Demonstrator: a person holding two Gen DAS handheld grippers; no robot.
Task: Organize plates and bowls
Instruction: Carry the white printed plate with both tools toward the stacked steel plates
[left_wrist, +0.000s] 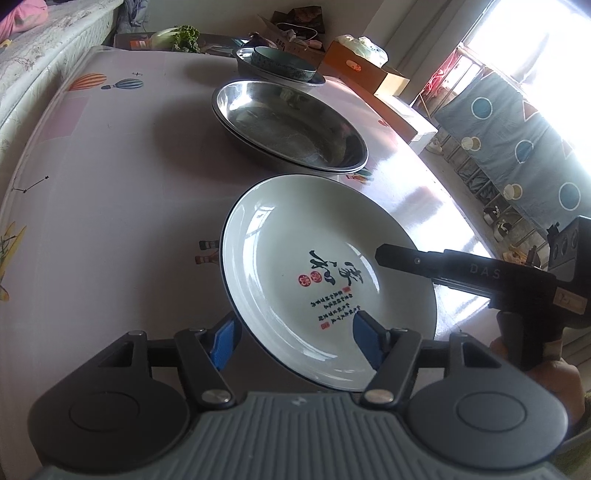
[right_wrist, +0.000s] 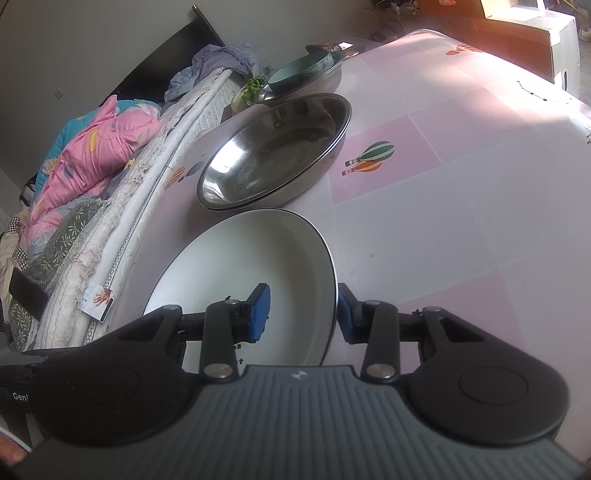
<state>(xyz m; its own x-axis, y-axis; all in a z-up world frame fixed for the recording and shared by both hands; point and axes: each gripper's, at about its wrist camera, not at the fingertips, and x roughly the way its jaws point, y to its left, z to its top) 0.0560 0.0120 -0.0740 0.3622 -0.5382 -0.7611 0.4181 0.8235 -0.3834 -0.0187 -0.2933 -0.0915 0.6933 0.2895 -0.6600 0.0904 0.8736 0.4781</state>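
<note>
White ceramic plate (left_wrist: 325, 284) w/ black calligraphy sits at the near end of a row on the pink balloon-print table (left_wrist: 110, 192). Left gripper (left_wrist: 291, 338) straddles its rim at approx. 6 o'clock, blue pads either side, jaws wide apart, not pinching. Right gripper (right_wrist: 303, 314) straddles the rim on the opposite side: one pad over the inside face, the other outside the rim w/ a visible gap, so also parted, holding nothing. In the left view its finger reaches in over the plate from 3 o'clock. Judgement: two-sided approach suits a broad, shallow, slippery dish; rim is the only grippable edge. Whether plate is flat on table or slightly tipped: cannot tell. At 12 o'clock of it, close by, stacked steel basins (left_wrist: 291, 125); beyond them a teal bowl (left_wrist: 282, 62) nested in another steel dish (left_wrist: 317, 79). Like-w/-like grouping suggests sorting partly done; white plate unplaced.
</note>
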